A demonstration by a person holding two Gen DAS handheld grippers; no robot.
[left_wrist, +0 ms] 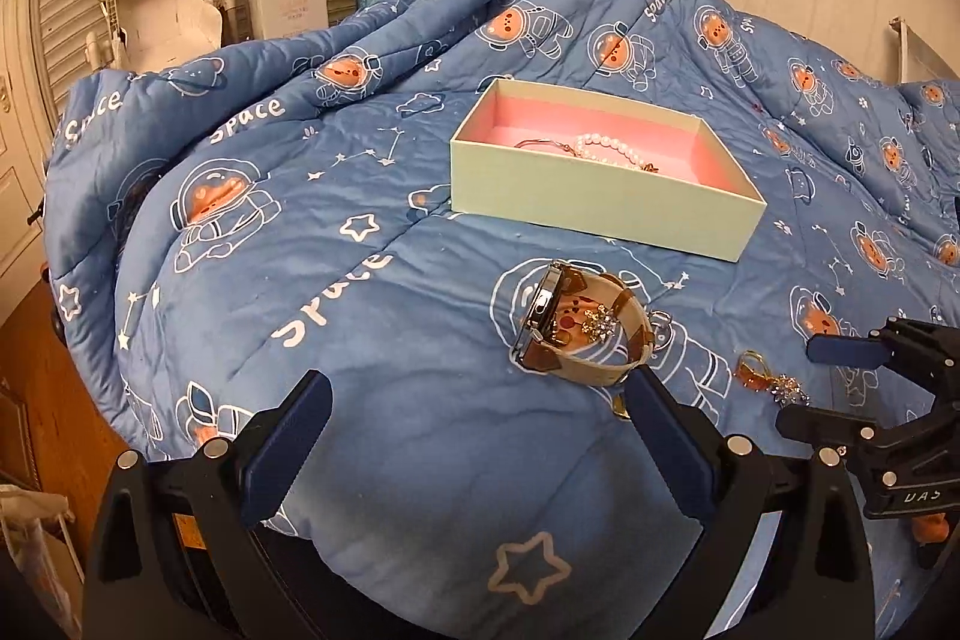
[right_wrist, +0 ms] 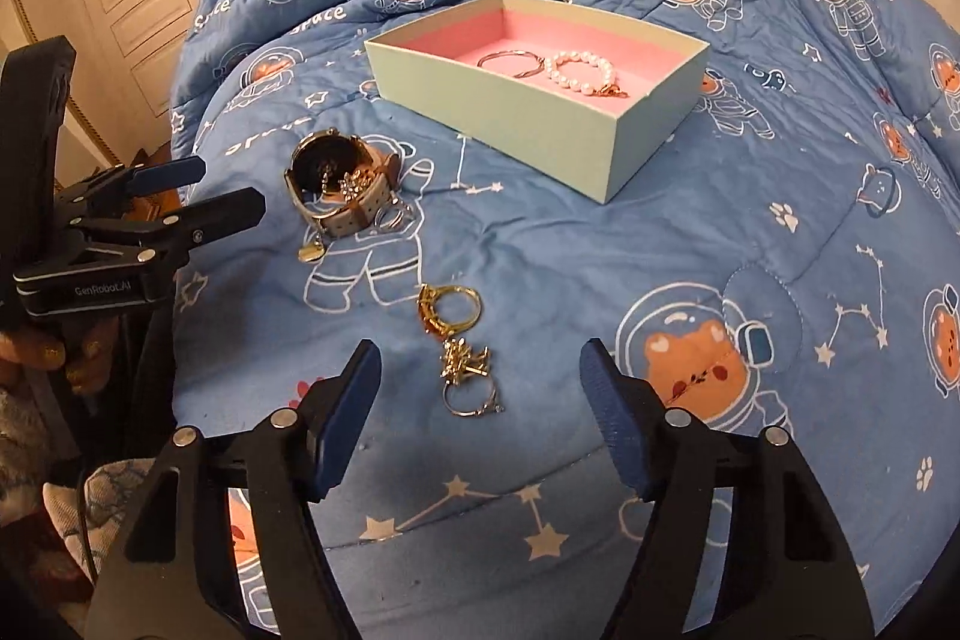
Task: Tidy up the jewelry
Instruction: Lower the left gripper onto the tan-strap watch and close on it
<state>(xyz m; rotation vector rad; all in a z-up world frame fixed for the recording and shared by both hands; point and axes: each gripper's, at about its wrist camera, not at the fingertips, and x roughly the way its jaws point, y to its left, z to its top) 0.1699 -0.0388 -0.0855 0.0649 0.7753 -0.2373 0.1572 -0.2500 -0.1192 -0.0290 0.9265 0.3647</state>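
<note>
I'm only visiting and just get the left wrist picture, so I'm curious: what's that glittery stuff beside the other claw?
Observer: A gold ring, a sparkly cluster and, hidden from you behind the right claw, a silver ring.
Operator: And inside the box?
Observer: A thin bangle lies beside the pearl bracelet; the box wall hides most of it from you.
</note>
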